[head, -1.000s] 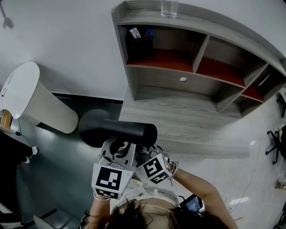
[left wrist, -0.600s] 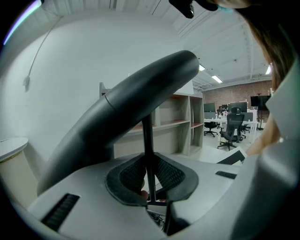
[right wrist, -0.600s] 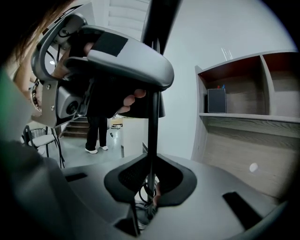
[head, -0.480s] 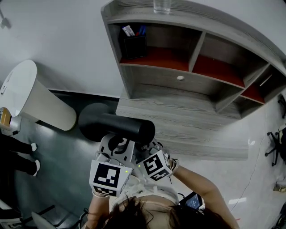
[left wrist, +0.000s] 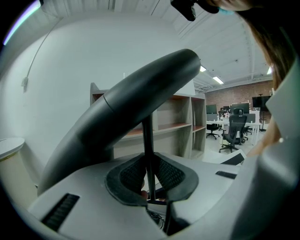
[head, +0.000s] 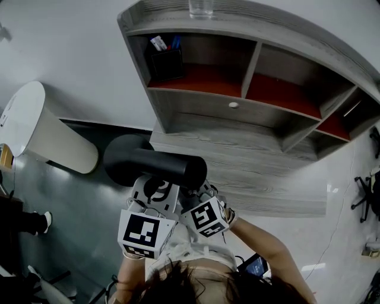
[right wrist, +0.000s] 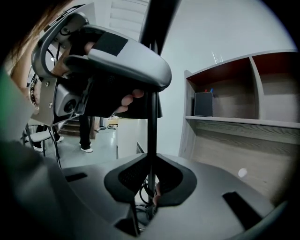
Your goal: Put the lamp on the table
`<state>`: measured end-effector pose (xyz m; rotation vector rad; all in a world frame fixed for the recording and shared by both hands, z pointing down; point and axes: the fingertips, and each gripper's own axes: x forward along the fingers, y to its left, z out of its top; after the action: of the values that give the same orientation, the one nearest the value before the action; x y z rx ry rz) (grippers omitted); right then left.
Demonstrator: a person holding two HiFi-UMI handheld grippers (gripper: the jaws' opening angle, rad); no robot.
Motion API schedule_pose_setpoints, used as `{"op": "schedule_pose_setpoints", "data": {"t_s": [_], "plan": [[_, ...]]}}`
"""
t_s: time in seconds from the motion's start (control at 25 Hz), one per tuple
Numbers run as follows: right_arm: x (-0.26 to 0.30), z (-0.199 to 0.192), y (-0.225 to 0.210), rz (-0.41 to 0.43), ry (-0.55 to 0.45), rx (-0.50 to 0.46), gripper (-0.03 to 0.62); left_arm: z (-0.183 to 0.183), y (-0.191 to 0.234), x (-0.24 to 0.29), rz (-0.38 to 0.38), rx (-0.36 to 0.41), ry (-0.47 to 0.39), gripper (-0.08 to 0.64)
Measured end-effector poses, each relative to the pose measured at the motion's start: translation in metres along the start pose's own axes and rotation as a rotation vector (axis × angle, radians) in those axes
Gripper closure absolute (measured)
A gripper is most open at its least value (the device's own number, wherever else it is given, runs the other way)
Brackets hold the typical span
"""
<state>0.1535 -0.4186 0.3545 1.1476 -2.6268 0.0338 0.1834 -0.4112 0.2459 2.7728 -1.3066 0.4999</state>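
Observation:
The lamp has a black tube-shaped shade [head: 155, 167] and a thin black stem [left wrist: 148, 150]. It hangs over the floor, just off the left front corner of the grey wooden table [head: 261, 178]. My left gripper [head: 155, 195] is shut on the stem, which runs up between its pads [left wrist: 133, 174] to the shade [left wrist: 136, 105] overhead. My right gripper [head: 199, 199], right beside it, is shut on the same stem [right wrist: 151, 126], and the left gripper [right wrist: 112, 56] shows above it in the right gripper view. The lamp's base is hidden.
A shelf unit [head: 237, 89] stands on the table's back with a black pen holder [head: 165, 62] inside and a glass [head: 200, 7] on top. A white cylinder [head: 41, 133] stands on the floor at left, a person's foot [head: 43, 221] near it. Office chairs [head: 365, 190] are at right.
Both grippers have carried the lamp sideways toward the table while holding the stem. In the head view the table and shelves have slid left, and the bystander's legs have left the frame's edge.

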Motion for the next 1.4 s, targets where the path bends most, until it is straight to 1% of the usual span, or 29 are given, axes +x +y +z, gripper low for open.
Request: {"op": "schedule_pose_setpoints", "data": {"t_s": [0.32, 0.48, 0.72, 1.0, 1.4], "plan": [[-0.008, -0.003, -0.032, -0.057, 0.003, -0.001, 0.534, 0.013, -0.01, 0.024, -0.048, -0.006, -0.021, 0.503], [-0.01, -0.006, -0.05, -0.1, 0.01, -0.008, 0.534, 0.017, -0.014, 0.038, -0.077, -0.01, -0.027, 0.505], [-0.013, -0.011, -0.076, -0.147, 0.02, 0.002, 0.534, 0.023, -0.021, 0.061, -0.115, -0.003, -0.029, 0.505], [-0.008, -0.019, -0.096, -0.168, 0.034, 0.016, 0.534, 0.024, -0.022, 0.083, -0.14, 0.005, -0.005, 0.505], [0.004, -0.02, -0.113, -0.153, 0.025, 0.029, 0.534, 0.029, -0.011, 0.109, -0.145, -0.006, 0.011, 0.505]]}}
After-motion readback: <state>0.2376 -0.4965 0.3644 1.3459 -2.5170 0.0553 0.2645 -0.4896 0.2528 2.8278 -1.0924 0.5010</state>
